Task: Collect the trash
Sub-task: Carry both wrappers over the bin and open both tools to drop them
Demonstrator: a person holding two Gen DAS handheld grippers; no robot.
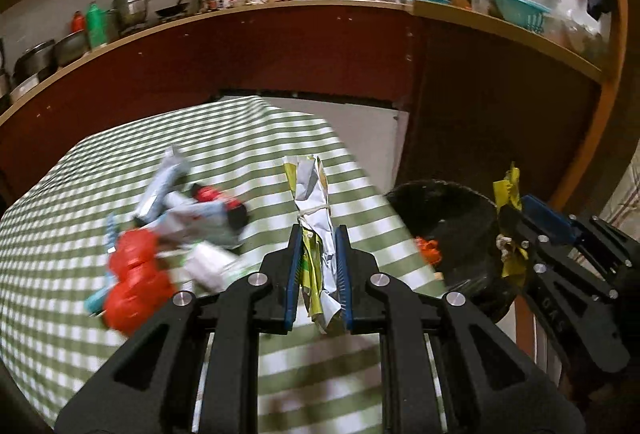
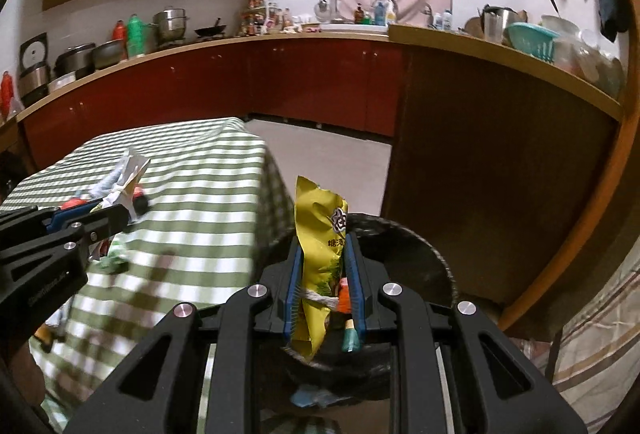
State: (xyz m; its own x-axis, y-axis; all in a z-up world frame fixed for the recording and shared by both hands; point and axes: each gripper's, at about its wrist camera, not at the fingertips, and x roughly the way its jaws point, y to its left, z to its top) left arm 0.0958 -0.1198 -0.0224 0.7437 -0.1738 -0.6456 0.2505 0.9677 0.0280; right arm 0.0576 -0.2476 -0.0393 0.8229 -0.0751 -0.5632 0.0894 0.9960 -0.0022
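Black linkage arms of the left gripper fill the bottom of its own view, the blue pads drawn narrow and clamped on a crumpled yellow-green and silver wrapper tied round the middle with pale string, its top poking up toward twelve o'clock. Behind it spreads the biggest thing in the room, the table with its green-and-white checked cloth, running from nine o'clock to the centre. Off the table's edge at about three o'clock sits a round black bin, dark inside. On the cloth at nine o'clock lies a blurred heap of remaining trash: red plastic pieces, pale blue and white packets, something dark among them; I cannot make out each piece. At three o'clock in that same view the right gripper hangs over the bin's far rim. From its own camera the right gripper shows its fingers narrow too, squeezing a yellow snack bag bound with white string, with a small orange and teal scrap caught beside it against the right pad. The bin lies directly beneath and beyond that bag, and the left gripper reaches in at nine o'clock, over the checked cloth, its own wrapper sticking out past the tips.
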